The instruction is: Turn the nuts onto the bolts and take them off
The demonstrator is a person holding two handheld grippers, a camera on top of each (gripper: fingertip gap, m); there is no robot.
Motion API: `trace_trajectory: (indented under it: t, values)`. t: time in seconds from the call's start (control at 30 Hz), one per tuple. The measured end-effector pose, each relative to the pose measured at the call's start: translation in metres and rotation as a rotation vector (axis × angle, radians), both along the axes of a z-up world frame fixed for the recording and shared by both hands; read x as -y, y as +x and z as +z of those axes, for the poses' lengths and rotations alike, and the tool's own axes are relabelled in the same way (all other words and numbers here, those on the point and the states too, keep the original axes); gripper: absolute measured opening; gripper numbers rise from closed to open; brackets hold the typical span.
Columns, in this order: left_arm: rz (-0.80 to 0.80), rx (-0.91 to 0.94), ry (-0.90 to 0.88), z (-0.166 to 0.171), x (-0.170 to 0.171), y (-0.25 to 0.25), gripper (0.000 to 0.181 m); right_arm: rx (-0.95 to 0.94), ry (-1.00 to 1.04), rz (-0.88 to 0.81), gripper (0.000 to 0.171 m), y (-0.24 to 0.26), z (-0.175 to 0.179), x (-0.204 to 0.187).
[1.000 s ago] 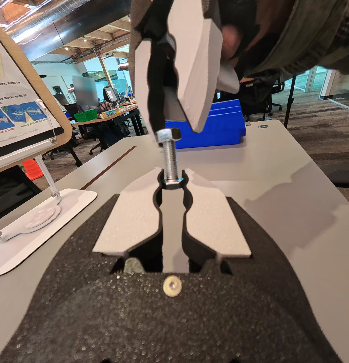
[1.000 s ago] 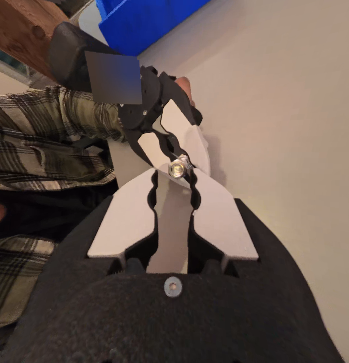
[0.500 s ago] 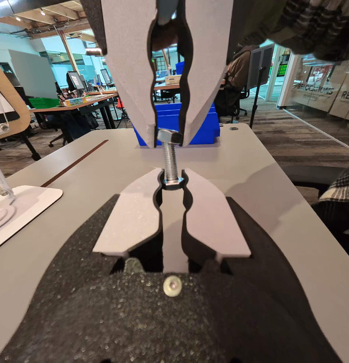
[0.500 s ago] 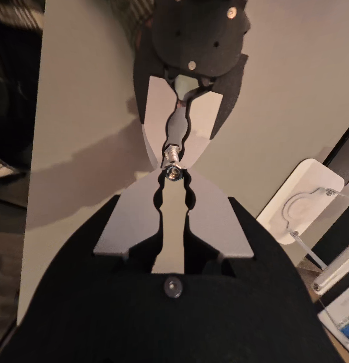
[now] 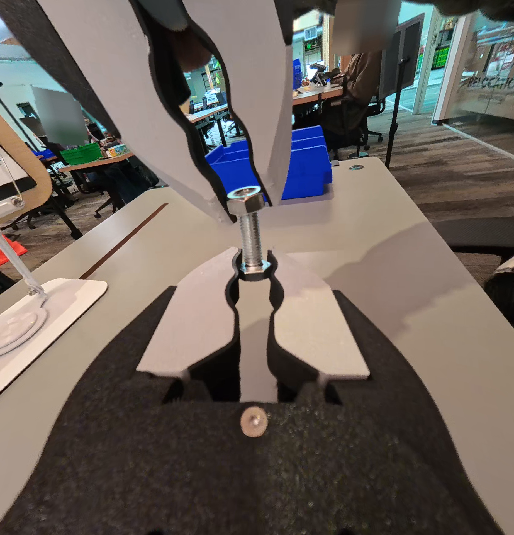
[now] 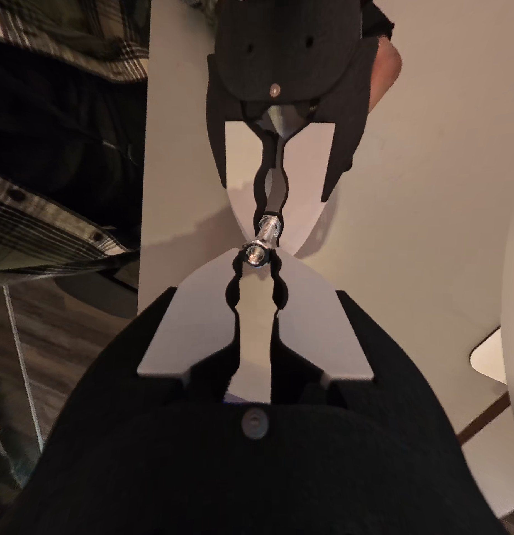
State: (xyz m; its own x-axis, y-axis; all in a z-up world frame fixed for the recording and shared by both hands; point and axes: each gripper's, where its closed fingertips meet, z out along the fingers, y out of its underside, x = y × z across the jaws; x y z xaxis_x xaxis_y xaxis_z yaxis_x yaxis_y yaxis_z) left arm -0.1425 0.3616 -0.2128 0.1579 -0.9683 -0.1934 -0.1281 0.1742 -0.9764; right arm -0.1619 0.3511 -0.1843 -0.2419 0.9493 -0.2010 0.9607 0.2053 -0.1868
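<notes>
A silver bolt (image 5: pixel 250 237) stands upright above the grey table (image 5: pixel 394 275), held in the air between both grippers. My left gripper (image 5: pixel 254 260) is shut on the hex nut (image 5: pixel 254 267) at the bolt's lower end. My right gripper (image 5: pixel 245 205) comes down from above, tilted to the left, and is shut on the bolt's hex head. In the right wrist view my right gripper (image 6: pixel 257 254) clamps the head (image 6: pixel 256 256), and the left gripper (image 6: pixel 268 223) faces it, holding the nut (image 6: pixel 267 217) on the thread.
A blue bin (image 5: pixel 305 170) sits at the table's far edge. A sign stand with a white base (image 5: pixel 47 304) is on the left. A plaid sleeve (image 6: pixel 47 217) lies past the table's edge. Office desks and chairs are beyond.
My right gripper has rotated around the bolt's axis while gripping the head, from edge-on to face-on to leaning left. The left gripper stays shut on the nut.
</notes>
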Motion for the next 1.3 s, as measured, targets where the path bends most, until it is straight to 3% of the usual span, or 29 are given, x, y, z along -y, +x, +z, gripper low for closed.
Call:
trace_trajectory:
  t: [0.03,0.33,0.6,1.3]
  values:
    - [-0.001,0.007,-0.003,0.0015,0.0001,-0.0007,0.016,-0.015,-0.005,-0.004,0.018,-0.0005,0.0010,-0.0003]
    - [-0.050,0.069,-0.073,0.0078,0.0020,-0.0027,0.016,-0.102,0.079,0.086,0.018,-0.0083,0.0052,-0.0026]
    - [-0.012,0.021,-0.020,0.0038,0.0009,-0.0005,0.016,-0.035,0.061,0.085,0.018,-0.0022,0.0015,-0.0010]
    - [-0.018,0.032,-0.033,0.0047,0.0010,-0.0005,0.016,-0.079,0.070,0.055,0.028,-0.0097,0.0025,-0.0029]
